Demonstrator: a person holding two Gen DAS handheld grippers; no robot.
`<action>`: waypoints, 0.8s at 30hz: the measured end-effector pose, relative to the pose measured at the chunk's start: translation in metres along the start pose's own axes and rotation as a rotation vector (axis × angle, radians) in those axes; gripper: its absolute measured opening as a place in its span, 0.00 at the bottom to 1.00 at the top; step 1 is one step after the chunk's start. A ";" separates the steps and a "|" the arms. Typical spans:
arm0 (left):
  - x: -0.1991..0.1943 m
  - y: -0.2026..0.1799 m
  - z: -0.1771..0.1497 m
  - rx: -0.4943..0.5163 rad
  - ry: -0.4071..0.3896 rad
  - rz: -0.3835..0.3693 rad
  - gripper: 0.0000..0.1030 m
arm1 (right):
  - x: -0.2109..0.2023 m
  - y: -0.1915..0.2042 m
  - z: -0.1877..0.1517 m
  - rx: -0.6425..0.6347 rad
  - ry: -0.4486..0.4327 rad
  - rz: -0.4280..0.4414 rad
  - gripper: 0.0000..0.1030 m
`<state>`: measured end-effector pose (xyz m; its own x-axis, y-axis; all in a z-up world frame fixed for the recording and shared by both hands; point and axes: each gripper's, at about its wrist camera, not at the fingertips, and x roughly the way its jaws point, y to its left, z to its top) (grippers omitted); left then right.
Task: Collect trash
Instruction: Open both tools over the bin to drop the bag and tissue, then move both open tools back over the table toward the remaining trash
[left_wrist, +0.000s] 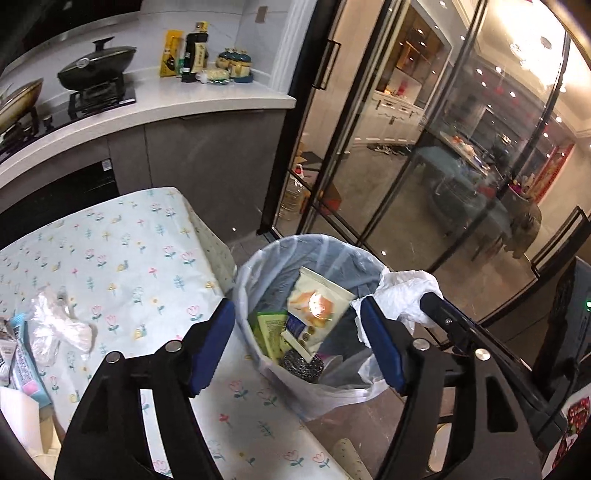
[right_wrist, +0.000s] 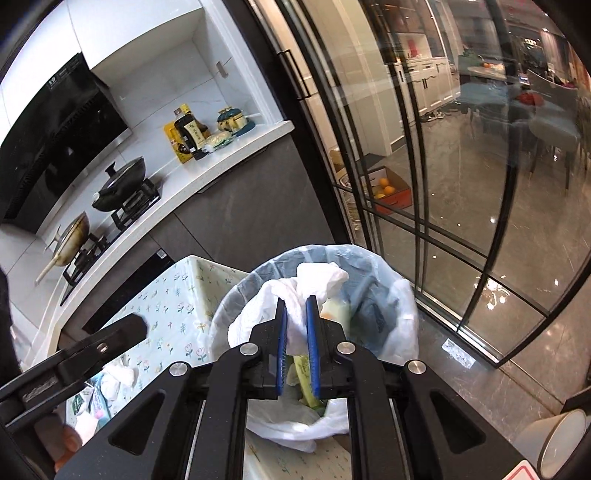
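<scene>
Trash: R tongs (right_wrist: 296, 332) pinch white bag (right_wrist: 295, 295) over bin (left_wrist: 258, 266), L tongs (left_wrist: 299, 343) open, empty; early release drops it outside rim.

Both wrist cameras look steeply down from close range, sharing the lined bin (left_wrist: 314, 295) (right_wrist: 317, 266), flowered surface (left_wrist: 122, 258) (right_wrist: 173, 306) and stove counter (left_wrist: 207, 99) (right_wrist: 229, 162).

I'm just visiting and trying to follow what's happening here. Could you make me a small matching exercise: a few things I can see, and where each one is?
Things:
1. white tissue
2. steel scourer
3. crumpled clear plastic
4. lidded black pan

Places:
A. on the stove
B. inside the lined bin
C. pinched in the right gripper
D. on the flowered tablecloth

Pairs: 1-C, 2-B, 3-D, 4-A
</scene>
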<state>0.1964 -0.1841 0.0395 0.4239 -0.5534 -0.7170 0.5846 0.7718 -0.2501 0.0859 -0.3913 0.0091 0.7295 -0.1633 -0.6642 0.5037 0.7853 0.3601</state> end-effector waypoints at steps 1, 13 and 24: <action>-0.003 0.003 0.001 -0.005 -0.008 0.011 0.67 | 0.002 0.003 0.001 -0.001 0.002 0.005 0.15; -0.022 0.031 0.001 -0.045 -0.043 0.083 0.74 | -0.006 0.035 0.006 -0.024 -0.041 0.016 0.48; -0.064 0.053 -0.017 -0.080 -0.097 0.129 0.85 | -0.037 0.083 -0.010 -0.108 -0.044 0.086 0.54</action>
<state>0.1889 -0.1024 0.0609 0.5585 -0.4728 -0.6816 0.4658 0.8586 -0.2140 0.0962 -0.3144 0.0566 0.7886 -0.1171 -0.6037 0.3874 0.8570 0.3397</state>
